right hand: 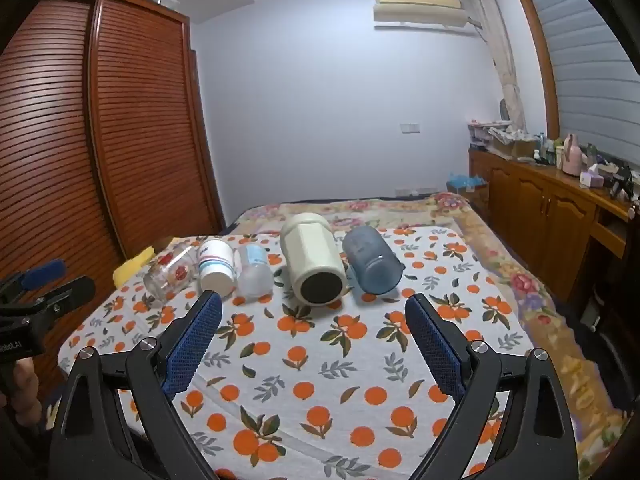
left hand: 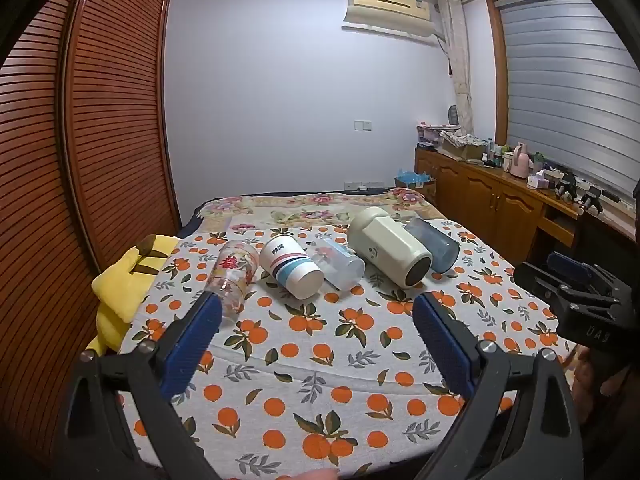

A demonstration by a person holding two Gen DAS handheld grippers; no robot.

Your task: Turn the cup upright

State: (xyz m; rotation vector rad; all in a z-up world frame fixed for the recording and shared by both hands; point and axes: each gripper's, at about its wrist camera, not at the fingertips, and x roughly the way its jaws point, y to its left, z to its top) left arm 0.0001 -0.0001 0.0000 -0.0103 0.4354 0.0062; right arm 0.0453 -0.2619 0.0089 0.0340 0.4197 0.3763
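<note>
Cups lie in a row of five across the orange-print cloth (right hand: 360,360) on the bed, all on their sides, none upright yet. We take them from largest to smallest. The cream flask (right hand: 314,266) is the bulkiest; its long axis runs away from us, its dark end facing our right claw (right hand: 314,322), which sits just short of it and nearly in line with it. Beside it on the right the blue tumbler (right hand: 372,262) lies with its open mouth toward us, angled slightly rightward. Left of the flask come the clear plastic cup (left hand: 340,262), the white striped cup (left hand: 290,266) and, last, the small glass with red print (left hand: 234,276).

Both claws are spread wide and hold nothing. Our left claw (left hand: 318,318) points between the striped cup and the flask, with the glass just past its left finger.

We judge the right hand nearer the flask and tumbler, the left hand nearer the three smaller cups. Since every axis points roughly along our reach, a grip would probably need to cross the body sideways before tipping it up.
</note>
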